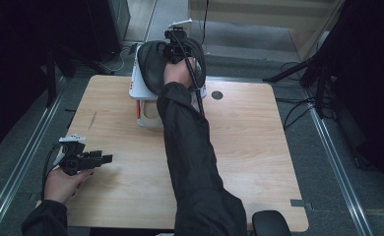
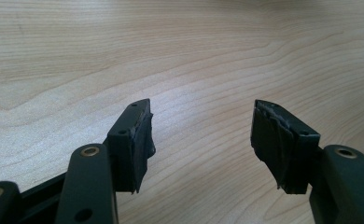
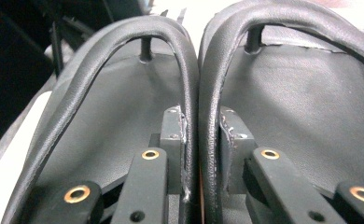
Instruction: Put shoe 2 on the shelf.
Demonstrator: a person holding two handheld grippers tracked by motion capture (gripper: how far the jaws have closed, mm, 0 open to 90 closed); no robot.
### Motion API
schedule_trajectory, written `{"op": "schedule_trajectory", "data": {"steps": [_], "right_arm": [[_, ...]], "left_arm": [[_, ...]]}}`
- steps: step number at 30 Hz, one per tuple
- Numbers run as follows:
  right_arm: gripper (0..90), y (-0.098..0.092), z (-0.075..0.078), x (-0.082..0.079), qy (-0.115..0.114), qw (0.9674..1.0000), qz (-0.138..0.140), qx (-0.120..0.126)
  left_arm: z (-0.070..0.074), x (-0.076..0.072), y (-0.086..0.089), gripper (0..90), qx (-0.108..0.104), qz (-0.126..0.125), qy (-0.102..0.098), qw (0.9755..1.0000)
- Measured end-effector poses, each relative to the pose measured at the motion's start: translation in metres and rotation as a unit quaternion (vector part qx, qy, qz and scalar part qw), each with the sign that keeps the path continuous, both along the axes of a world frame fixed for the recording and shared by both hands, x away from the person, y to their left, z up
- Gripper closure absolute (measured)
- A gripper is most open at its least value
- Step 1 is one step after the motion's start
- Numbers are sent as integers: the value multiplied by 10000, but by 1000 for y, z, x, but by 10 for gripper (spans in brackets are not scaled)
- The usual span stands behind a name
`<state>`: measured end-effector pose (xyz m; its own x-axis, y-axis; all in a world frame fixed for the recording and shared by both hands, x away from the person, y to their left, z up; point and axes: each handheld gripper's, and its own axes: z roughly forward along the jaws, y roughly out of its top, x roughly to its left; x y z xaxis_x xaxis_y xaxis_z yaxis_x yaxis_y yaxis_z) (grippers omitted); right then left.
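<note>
Right gripper (image 3: 201,135), in my right hand (image 1: 179,73): jaws clamped on the two inner straps (image 3: 203,84) of a pair of black flip-flops (image 1: 155,66), pressed side by side between the pads. Flip-flops: held at the far edge of the table (image 1: 239,142), over a white box (image 1: 140,87) that stood there; soles dark and smooth, toe posts visible in the right gripper view. Left gripper (image 2: 201,140), in my left hand (image 1: 62,184): jaws parted, nothing between them, over bare wood at the near left corner, well apart from the flip-flops. Table: light wood grain, small dark round hole (image 1: 217,95) just beside the box.
</note>
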<state>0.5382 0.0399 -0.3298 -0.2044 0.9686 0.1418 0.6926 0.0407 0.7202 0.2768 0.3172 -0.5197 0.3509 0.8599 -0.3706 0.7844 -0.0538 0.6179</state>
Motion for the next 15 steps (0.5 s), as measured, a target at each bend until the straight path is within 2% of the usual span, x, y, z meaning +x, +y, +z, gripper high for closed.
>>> {"op": "schedule_trajectory", "data": {"steps": [9, 11, 13, 15], "right_arm": [[745, 15, -16, 1, -158, 9982, -470, 348], [745, 14, -16, 2, -212, 9980, -485, 332], [745, 13, -15, 2, -163, 9977, -519, 407], [745, 11, -15, 1, -177, 9975, -568, 371]], "left_arm": [[1, 0, -1, 390, -18, -32, -23, 10000], [1, 0, 0, 390, -21, -31, -34, 10000], [1, 1, 0, 390, -11, -42, -9, 10000], [1, 1, 0, 390, -15, -16, -15, 10000]]}}
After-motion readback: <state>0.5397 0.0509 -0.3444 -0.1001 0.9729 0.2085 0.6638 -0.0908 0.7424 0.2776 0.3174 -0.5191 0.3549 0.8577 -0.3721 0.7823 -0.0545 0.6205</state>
